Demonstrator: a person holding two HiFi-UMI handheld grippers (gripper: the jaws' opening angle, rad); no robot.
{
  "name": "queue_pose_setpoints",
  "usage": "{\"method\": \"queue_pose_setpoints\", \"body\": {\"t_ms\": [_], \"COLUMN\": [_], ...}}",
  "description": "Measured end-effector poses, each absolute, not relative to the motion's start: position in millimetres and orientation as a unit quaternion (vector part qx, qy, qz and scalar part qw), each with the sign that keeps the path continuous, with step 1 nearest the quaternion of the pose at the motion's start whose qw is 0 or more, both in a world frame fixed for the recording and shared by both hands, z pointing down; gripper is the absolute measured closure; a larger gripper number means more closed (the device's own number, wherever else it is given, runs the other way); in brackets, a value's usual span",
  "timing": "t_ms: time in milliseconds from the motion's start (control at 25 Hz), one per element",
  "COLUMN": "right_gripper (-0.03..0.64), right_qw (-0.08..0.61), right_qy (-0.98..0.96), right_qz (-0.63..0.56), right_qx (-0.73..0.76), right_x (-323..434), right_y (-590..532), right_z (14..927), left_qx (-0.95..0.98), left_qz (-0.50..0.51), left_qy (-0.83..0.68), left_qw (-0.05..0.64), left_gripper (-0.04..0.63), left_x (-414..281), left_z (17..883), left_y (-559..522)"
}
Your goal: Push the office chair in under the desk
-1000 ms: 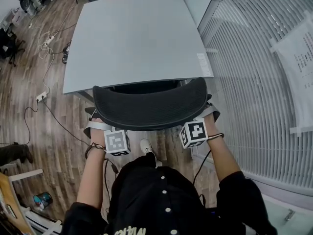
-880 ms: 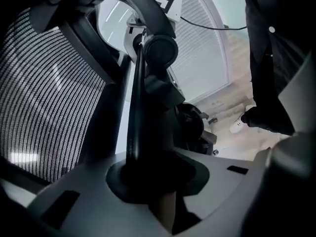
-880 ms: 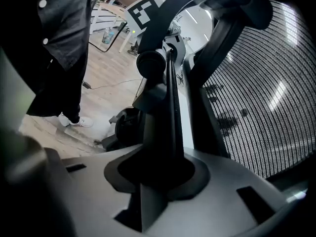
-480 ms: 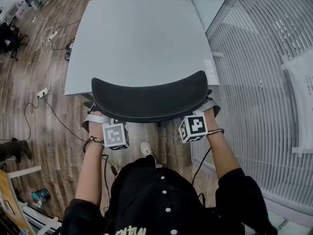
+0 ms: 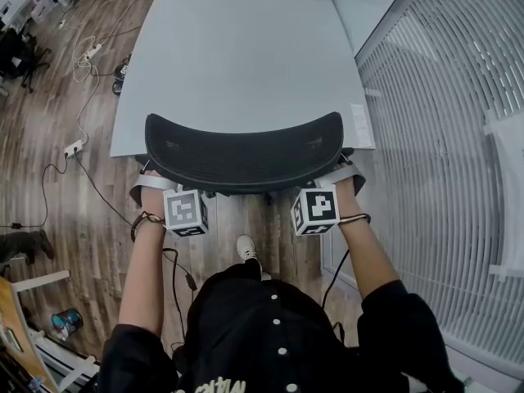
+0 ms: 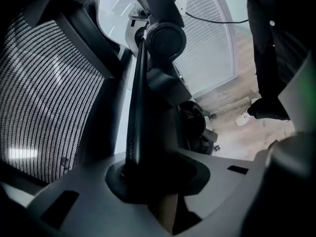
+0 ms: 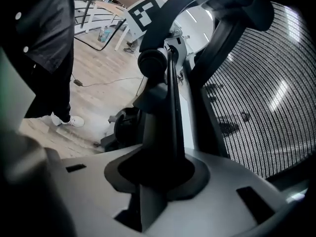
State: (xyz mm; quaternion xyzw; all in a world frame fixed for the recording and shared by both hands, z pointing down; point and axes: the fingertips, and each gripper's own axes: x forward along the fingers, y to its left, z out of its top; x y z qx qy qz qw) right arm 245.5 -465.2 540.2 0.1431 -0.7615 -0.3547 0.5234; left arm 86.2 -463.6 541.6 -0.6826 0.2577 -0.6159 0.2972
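The black mesh office chair [image 5: 244, 155] stands at the near edge of the grey desk [image 5: 237, 56], and its curved back top overlaps that edge. My left gripper [image 5: 182, 205] is below the back's left end, beside the grey armrest [image 5: 150, 184]. In the left gripper view the left gripper [image 6: 148, 181] is shut on a black bar of the chair frame [image 6: 138, 93], next to the mesh [image 6: 44, 93]. My right gripper [image 5: 319, 203] is below the back's right end. It [image 7: 153, 177] grips a matching black bar [image 7: 173, 102] in the same way.
White window blinds [image 5: 442, 137] run along the right side, close to the desk. Cables and a power strip [image 5: 74, 147] lie on the wooden floor at the left. The person's white shoe [image 5: 246, 248] is just behind the chair. The chair's base [image 6: 197, 127] shows low down.
The chair has rolled forward toward the desk with both grippers on it. Its back top now overlaps the desk's near edge more than before.
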Motion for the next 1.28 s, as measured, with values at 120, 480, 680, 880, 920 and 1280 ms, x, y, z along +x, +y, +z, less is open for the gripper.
{"method": "queue_pose_setpoints", "body": {"t_ms": [120,480,680,880,920,1280], "right_gripper": [0.495,0.466,0.387,0.387,0.387,0.569], "right_qw": [0.523,0.532,0.534,0.511,0.509,0.428], "right_qy": [-0.76,-0.762,-0.771,-0.777,-0.774,-0.803], "right_qz": [-0.355,-0.343,-0.328,-0.339,-0.346,-0.32], "right_qx": [0.147,0.136,0.117,0.142,0.15,0.264], "right_x": [242.4,242.5,243.7,245.1,245.4,252.7], "right_y": [-464.8,-460.9,-452.2,-448.4,-447.5,-428.6], "right_z": [539.2,545.2,549.8,529.0,524.2,475.0], "left_qx": [-0.677,-0.684,-0.69,-0.683,-0.68,-0.689], "left_qz": [-0.619,-0.615,-0.608,-0.598,-0.599,-0.543], "left_qy": [0.26,0.255,0.258,0.29,0.295,0.392], "left_qw": [0.302,0.297,0.296,0.303,0.304,0.277], "left_gripper": [0.491,0.427,0.31,0.295,0.296,0.476], "left_x": [82.2,82.0,81.6,79.8,78.5,82.2], "left_z": [541.4,548.1,546.5,527.1,523.3,487.2], "left_y": [-464.7,-458.9,-446.3,-442.7,-440.3,-414.5]}}
